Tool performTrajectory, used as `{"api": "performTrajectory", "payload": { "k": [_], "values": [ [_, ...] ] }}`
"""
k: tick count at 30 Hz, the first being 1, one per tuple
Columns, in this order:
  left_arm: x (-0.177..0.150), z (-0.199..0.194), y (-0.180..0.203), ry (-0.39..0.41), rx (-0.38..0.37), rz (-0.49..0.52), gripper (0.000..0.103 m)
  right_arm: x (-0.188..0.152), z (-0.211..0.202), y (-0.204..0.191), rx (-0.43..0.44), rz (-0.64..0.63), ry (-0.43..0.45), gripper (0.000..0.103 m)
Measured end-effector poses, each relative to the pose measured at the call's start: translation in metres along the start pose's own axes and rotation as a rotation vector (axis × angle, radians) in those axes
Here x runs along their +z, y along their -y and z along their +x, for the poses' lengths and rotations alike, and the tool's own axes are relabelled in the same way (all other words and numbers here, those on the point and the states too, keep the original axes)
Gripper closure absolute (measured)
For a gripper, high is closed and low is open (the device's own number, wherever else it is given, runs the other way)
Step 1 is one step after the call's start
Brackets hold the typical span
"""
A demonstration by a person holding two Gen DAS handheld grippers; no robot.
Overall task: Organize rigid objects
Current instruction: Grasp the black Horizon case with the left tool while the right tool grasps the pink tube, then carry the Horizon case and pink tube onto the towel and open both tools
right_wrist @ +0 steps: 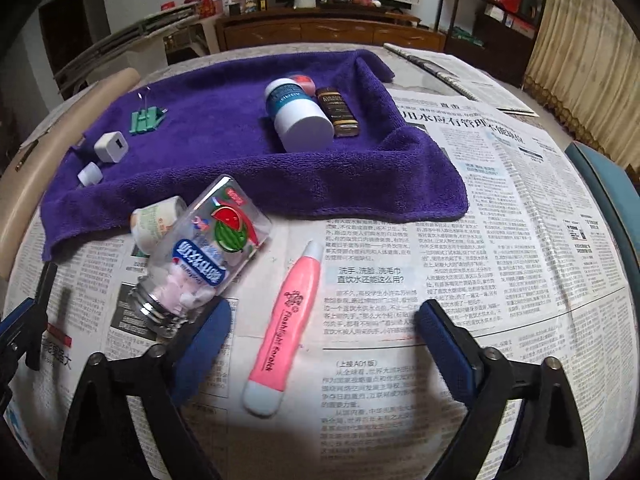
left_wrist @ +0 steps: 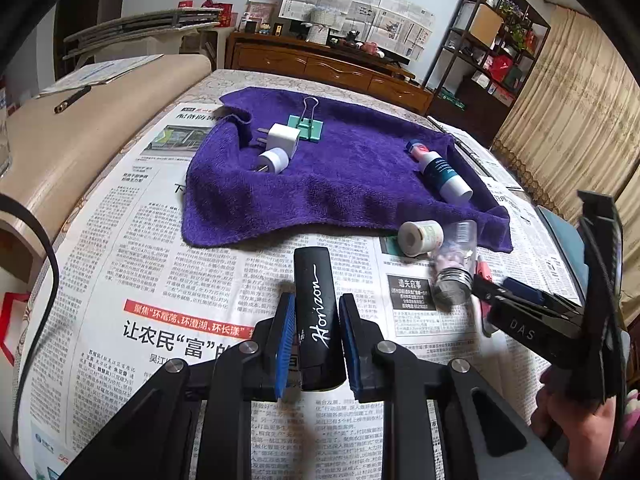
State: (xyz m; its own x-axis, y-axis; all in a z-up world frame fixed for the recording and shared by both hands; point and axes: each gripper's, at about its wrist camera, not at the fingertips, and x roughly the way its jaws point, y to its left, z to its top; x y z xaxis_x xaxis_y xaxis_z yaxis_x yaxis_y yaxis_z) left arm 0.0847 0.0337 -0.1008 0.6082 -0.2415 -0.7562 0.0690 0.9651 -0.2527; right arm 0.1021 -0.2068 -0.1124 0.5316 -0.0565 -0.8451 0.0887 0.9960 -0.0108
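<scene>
Deep purple terry towel (right_wrist: pixel 224 152) on black-and-white printed newspaper (right_wrist: pixel 500 220). On towel: mint-green binder clip (left_wrist: pixel 306 127), white square charger plug (left_wrist: pixel 283 138). Just off towel: glossy pink tube (right_wrist: pixel 284 328), black script-lettered cylinder (left_wrist: pixel 318 316).
</scene>
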Motion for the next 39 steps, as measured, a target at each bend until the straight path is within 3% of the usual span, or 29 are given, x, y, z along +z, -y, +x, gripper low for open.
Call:
{"api": "performTrajectory", "payload": {
  "k": [1, 3, 5, 6, 11, 26, 39],
  "values": [
    [0.0, 0.0, -0.001, 0.0, -0.002, -0.003, 0.081, -0.001, -0.003, -0.002, 0.002, -0.007, 0.016, 0.031],
    [-0.001, -0.001, -0.003, 0.0, -0.003, -0.005, 0.081, -0.002, -0.007, -0.008, 0.019, -0.035, 0.027, 0.064],
    [-0.001, -0.002, -0.004, 0.002, -0.003, -0.005, 0.081, -0.004, -0.009, -0.01, 0.024, -0.046, 0.037, 0.083],
    [0.0, -0.003, -0.004, 0.004, -0.003, -0.005, 0.081, -0.005, -0.01, -0.009, 0.035, -0.05, 0.041, 0.086],
    [0.002, -0.008, -0.006, 0.013, -0.006, 0.001, 0.081, -0.006, -0.013, 0.001, 0.11, -0.017, 0.017, 0.086],
    [0.015, -0.02, -0.007, 0.02, -0.022, 0.014, 0.081, 0.004, -0.037, 0.023, 0.178, 0.011, 0.057, 0.086],
    [0.069, -0.013, 0.014, 0.006, -0.077, 0.071, 0.081, 0.033, -0.046, 0.011, 0.233, -0.014, 0.075, 0.086]
  ]
}}
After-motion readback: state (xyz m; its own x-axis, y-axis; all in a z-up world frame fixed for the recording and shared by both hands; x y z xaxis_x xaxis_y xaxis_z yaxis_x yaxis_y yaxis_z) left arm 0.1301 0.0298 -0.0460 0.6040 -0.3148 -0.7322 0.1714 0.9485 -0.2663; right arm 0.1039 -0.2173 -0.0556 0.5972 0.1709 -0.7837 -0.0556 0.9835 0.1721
